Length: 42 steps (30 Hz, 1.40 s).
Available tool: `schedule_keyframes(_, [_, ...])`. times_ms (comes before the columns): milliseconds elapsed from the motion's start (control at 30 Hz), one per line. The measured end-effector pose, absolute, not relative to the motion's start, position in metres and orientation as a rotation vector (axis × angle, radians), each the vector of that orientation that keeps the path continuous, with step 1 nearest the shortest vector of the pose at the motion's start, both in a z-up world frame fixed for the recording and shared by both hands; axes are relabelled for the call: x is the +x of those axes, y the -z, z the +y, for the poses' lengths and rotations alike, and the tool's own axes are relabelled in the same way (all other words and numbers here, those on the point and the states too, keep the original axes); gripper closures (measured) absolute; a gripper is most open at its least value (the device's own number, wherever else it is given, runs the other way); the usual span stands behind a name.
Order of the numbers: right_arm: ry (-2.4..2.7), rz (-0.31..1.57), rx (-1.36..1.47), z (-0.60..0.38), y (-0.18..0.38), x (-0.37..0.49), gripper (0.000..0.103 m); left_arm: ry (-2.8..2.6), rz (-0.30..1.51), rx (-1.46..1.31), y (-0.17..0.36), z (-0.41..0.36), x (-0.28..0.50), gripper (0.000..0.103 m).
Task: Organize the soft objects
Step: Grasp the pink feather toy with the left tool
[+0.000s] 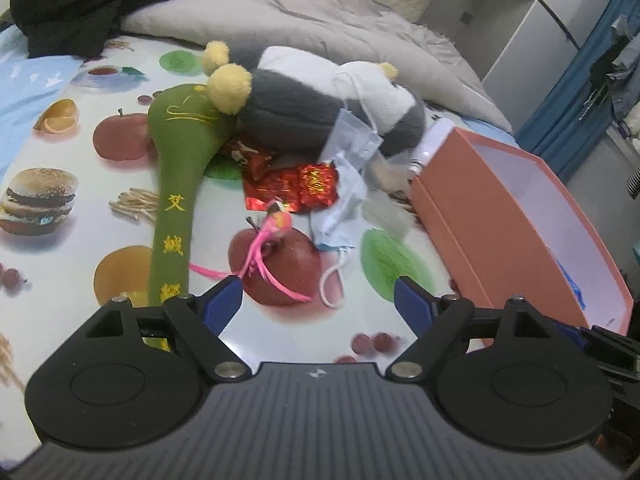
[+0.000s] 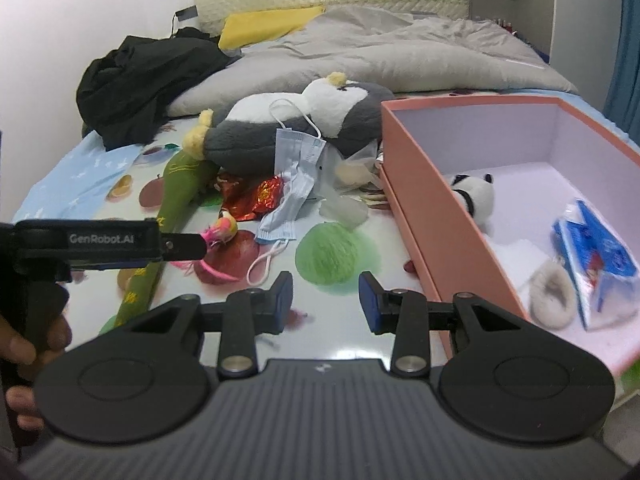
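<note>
Left wrist: green stick cushion (image 1: 176, 184) lies lengthwise, head pointing away.

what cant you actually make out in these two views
- Left wrist view: the orange box interior is mostly hidden by its near wall and cut off at the right edge.
- Left wrist view: the green plush stick lower end is hidden behind the left gripper.
- Right wrist view: the print on the blue packet is too blurred to read.
- Both views: what lies under the penguin plush is hidden by it.
</note>
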State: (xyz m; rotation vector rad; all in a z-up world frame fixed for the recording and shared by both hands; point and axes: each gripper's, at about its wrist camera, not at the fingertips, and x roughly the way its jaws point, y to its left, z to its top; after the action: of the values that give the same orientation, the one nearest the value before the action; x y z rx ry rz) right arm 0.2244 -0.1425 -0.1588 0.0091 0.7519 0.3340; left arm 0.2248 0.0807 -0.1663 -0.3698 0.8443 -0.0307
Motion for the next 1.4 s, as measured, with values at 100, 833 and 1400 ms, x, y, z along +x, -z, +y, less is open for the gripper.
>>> schedule_keyframes(100, [-0.335,0.766,-0.003,-0.135,0.169,0.243,0.063,0.023,0.855,-0.372,0.176,0.088,0.241,0.018])
schedule_keyframes(833, [-0.263,0.748,-0.285,-0.077,0.238,0.367,0.063,0.019,0.887,-0.263,0.226,0.101,0.313,0.054])
schedule_keyframes(1400, [-0.263,0.722,-0.382,-0.072,0.232,0.364,0.081,0.014,0.866,-0.297,0.217,0.106,0.295,0.076])
